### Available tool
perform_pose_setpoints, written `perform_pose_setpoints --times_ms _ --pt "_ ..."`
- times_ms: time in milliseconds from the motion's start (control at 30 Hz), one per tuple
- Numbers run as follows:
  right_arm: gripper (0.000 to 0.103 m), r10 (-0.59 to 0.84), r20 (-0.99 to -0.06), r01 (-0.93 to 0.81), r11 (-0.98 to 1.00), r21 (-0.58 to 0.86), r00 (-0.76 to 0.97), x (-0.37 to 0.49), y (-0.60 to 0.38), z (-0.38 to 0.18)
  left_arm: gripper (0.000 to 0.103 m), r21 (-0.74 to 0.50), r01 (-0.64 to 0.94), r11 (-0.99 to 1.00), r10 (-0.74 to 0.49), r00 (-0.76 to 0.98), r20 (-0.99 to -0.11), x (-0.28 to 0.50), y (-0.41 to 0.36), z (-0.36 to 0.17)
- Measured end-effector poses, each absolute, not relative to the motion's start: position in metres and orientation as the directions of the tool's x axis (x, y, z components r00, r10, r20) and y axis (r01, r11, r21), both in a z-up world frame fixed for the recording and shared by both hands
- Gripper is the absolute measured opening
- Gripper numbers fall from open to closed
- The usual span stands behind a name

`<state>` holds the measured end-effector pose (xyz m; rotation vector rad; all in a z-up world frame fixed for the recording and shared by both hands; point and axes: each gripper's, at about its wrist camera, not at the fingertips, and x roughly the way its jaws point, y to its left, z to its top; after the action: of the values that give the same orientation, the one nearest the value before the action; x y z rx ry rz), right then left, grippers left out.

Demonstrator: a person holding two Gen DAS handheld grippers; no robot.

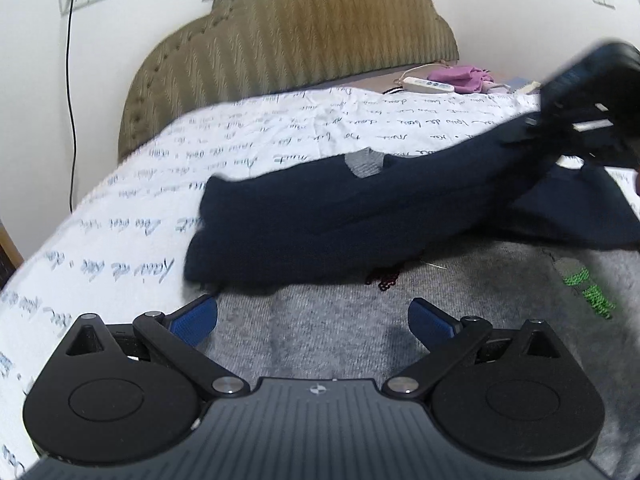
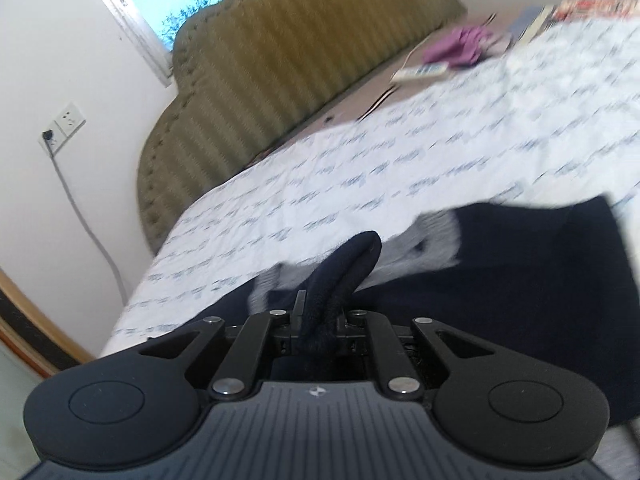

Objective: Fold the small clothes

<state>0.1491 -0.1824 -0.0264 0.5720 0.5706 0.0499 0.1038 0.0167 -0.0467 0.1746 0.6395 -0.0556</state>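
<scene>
A small sweater with navy sleeves (image 1: 320, 224) and a grey body (image 1: 328, 332) lies on the bed. My left gripper (image 1: 313, 318) hovers open over the grey part, its blue pads (image 1: 196, 316) wide apart and empty. At the right edge of the left wrist view my right gripper (image 1: 576, 120) holds a navy sleeve lifted off the bed. In the right wrist view that gripper (image 2: 320, 320) is shut on a bunched fold of the navy sleeve (image 2: 348, 268), which sticks up between the jaws. The grey collar (image 2: 424, 248) shows beyond it.
The bed sheet (image 1: 140, 200) is white with blue handwriting print. A padded olive headboard (image 1: 288, 36) stands behind. A white remote (image 1: 428, 86) and purple cloth (image 1: 466, 78) lie near it. A wall socket with a black cable (image 1: 72, 120) is at left.
</scene>
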Motion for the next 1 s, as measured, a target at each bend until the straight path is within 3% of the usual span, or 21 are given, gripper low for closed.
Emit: perform_pose_setpoints --times_ms 533,600,733,833,1000 --pt "0.011 0.156 -0.570 0.208 0.828 0.520 0.807 0.148 -0.212 -0.054 0.102 0.078 0.021 0.997 0.035 0.753 -0.657 0.117 0.045 -0.048" --pt "0.019 0.123 -0.586 0.229 0.841 0.490 0.801 0.145 -0.209 -0.053 0.102 0.071 0.020 0.997 0.032 0.757 -0.653 0.113 0.046 -0.046" --pt "0.063 0.027 -0.581 0.246 0.890 0.385 0.814 0.125 -0.201 -0.042 0.102 0.086 0.030 0.996 0.034 0.759 -0.650 0.106 0.043 -0.044" --pt "0.066 0.008 -0.576 0.213 0.925 0.315 0.817 0.111 -0.192 -0.035 0.102 0.095 0.027 0.995 0.040 0.762 -0.646 0.102 0.042 -0.042" --pt "0.068 -0.026 -0.667 0.194 0.964 0.179 0.745 0.102 -0.178 -0.048 0.102 0.081 0.022 0.996 0.036 0.762 -0.647 0.095 0.045 -0.039"
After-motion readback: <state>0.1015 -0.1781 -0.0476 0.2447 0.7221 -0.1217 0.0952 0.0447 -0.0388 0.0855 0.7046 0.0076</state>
